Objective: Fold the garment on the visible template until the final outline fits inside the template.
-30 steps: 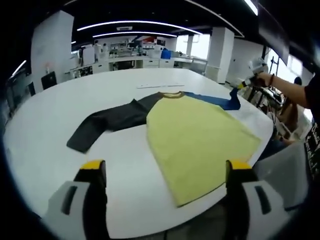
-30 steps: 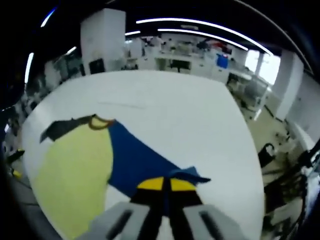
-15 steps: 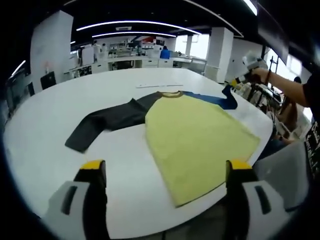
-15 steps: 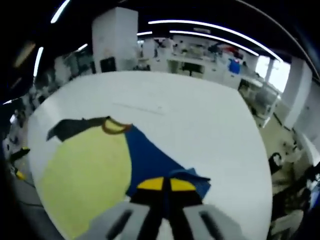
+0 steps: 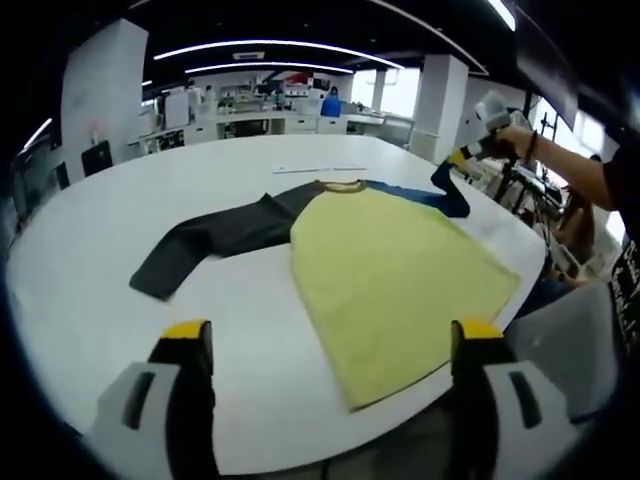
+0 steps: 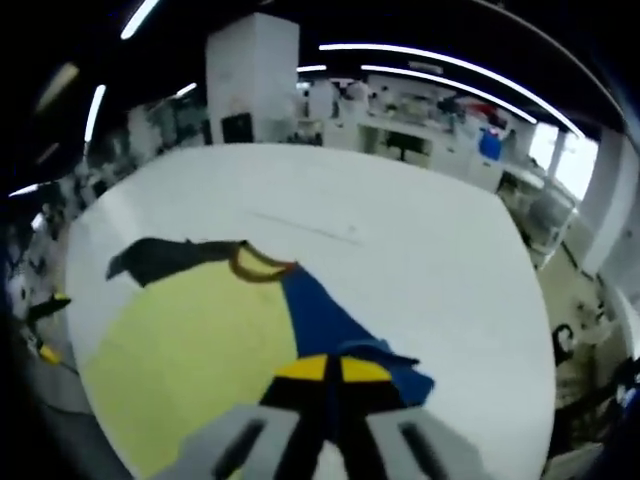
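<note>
A long-sleeved shirt lies flat on the white table (image 5: pixel 90 250). Its body is yellow (image 5: pixel 390 270), one sleeve is dark grey (image 5: pixel 205 240), the other is blue (image 5: pixel 415 195). In the right gripper view the yellow body (image 6: pixel 190 350) spreads to the left and the blue sleeve (image 6: pixel 325 320) runs toward the jaws. My right gripper (image 6: pixel 327 368) is shut on the blue sleeve's cuff and lifts it off the table; it also appears at the far right of the left gripper view as the right gripper (image 5: pixel 462 158). My left gripper (image 5: pixel 330 345) stands open near the table's front edge, with nothing in it.
A thin pale line (image 5: pixel 320 170) lies on the table beyond the collar (image 5: pixel 343 186), also visible as the line (image 6: pixel 305 227). A person's arm (image 5: pixel 570 170) reaches in from the right. Desks and a pillar (image 5: pixel 440 100) stand beyond the table.
My right gripper has carried the blue cuff up and inward toward the shirt's body. The left gripper has stayed still.
</note>
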The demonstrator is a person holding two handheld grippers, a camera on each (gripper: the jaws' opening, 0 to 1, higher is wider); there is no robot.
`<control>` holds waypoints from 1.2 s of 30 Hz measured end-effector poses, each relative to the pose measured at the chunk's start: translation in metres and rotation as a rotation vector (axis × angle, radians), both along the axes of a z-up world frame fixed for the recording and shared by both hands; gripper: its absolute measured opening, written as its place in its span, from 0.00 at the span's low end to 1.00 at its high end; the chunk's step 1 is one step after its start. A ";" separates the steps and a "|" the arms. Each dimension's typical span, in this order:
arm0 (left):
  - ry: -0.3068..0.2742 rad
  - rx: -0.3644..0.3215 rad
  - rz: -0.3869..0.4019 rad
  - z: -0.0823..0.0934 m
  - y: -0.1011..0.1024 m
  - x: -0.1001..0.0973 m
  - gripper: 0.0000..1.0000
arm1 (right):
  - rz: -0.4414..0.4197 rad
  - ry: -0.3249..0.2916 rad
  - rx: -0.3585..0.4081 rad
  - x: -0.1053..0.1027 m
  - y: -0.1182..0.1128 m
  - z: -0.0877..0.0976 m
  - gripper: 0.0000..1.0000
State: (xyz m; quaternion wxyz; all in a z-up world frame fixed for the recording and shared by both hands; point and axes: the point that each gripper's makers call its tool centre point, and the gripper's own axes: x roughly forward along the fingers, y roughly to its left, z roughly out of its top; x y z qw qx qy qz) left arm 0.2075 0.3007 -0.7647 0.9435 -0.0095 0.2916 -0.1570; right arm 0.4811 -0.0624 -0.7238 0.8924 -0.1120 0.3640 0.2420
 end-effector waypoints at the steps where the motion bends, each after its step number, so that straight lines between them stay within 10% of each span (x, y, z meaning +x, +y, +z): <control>1: 0.000 0.000 -0.001 0.000 0.000 0.000 0.96 | 0.009 -0.002 0.003 -0.001 0.005 0.001 0.00; 36: 0.017 0.011 -0.022 -0.011 0.001 0.004 0.97 | 0.178 -0.004 0.064 -0.001 0.121 0.006 0.00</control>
